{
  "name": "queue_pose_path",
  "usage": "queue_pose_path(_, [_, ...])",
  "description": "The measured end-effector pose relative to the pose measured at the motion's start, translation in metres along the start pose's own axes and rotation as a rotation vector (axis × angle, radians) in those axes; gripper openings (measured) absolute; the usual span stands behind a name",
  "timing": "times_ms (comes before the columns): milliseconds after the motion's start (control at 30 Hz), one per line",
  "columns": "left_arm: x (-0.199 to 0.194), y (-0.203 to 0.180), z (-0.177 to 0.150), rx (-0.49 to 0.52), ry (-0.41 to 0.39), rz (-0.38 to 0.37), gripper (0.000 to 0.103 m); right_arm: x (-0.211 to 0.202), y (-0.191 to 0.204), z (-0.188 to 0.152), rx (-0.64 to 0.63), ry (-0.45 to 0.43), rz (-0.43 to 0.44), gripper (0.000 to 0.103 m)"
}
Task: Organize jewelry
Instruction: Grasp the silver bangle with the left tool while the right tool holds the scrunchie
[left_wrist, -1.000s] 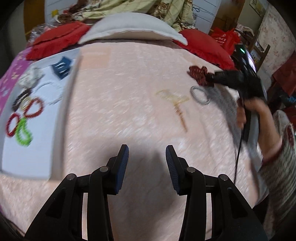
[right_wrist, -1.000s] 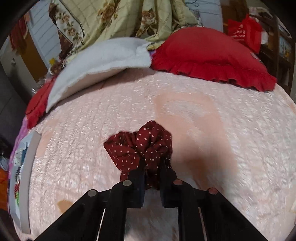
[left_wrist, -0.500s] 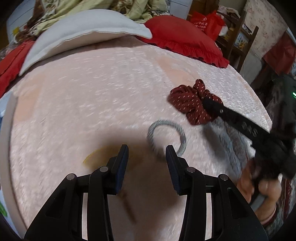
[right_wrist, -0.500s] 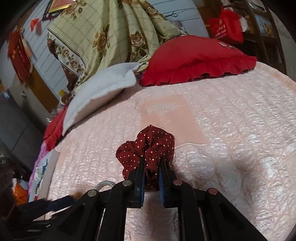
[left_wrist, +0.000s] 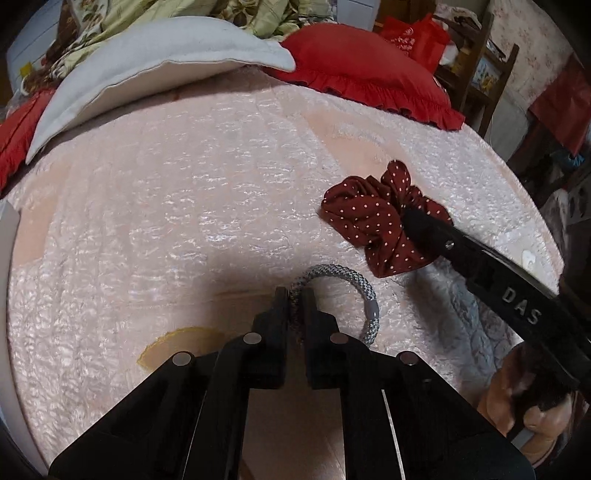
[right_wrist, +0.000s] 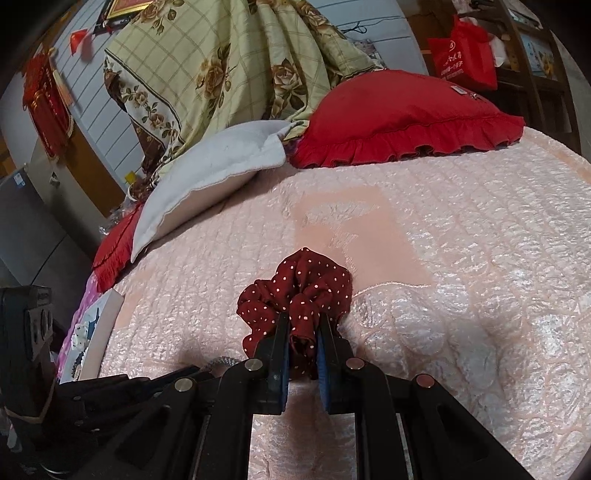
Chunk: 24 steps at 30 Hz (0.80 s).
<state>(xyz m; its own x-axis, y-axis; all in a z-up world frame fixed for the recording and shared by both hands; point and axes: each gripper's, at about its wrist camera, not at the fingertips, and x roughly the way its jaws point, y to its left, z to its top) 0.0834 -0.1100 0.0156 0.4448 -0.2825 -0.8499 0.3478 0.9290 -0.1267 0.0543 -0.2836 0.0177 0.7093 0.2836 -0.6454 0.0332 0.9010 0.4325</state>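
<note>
The left gripper (left_wrist: 294, 295) has closed onto the grey bracelet (left_wrist: 364, 295); the right gripper (right_wrist: 301, 325) pinches the scrunchie (right_wrist: 299, 288).

Setting: a home bedroom. I'm working over a bed with a pink quilted satin bedspread (right_wrist: 461, 258). At its head lie a red ruffled pillow (right_wrist: 402, 114) and a white towel-covered pillow (right_wrist: 221, 162); behind them, a bunched yellow floral checked quilt (right_wrist: 221, 62).

One dotted scrunchie (left_wrist: 373, 225), one grey hair tie (left_wrist: 354, 291) — two red pillows (right_wrist: 402, 114), one white (right_wrist: 218, 166)
</note>
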Motion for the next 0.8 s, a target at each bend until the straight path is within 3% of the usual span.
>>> queue_pose_path(133, [-0.028, 0.009, -0.009, -0.03, -0.032, -0.036, 0.005, 0.001, -0.008, 0.001, 0.036, 0.005, 0.014, 0.012])
queue_pose_path(333, [-0.103, 0.032, -0.046, -0.061, -0.121, -0.038, 0.005, 0.0, -0.008, 0.001, 0.041, 0.0, -0.005, 0.012])
queue_pose_path(533, [-0.167, 0.103, -0.097, -0.171, -0.188, 0.086, 0.005, -0.028, 0.012, 0.003, 0.052, -0.01, 0.024, 0.012])
queue_pose_path(800, [-0.223, 0.222, -0.171, -0.483, -0.247, 0.252, 0.005, -0.072, 0.112, -0.012, -0.121, 0.001, 0.122, 0.012])
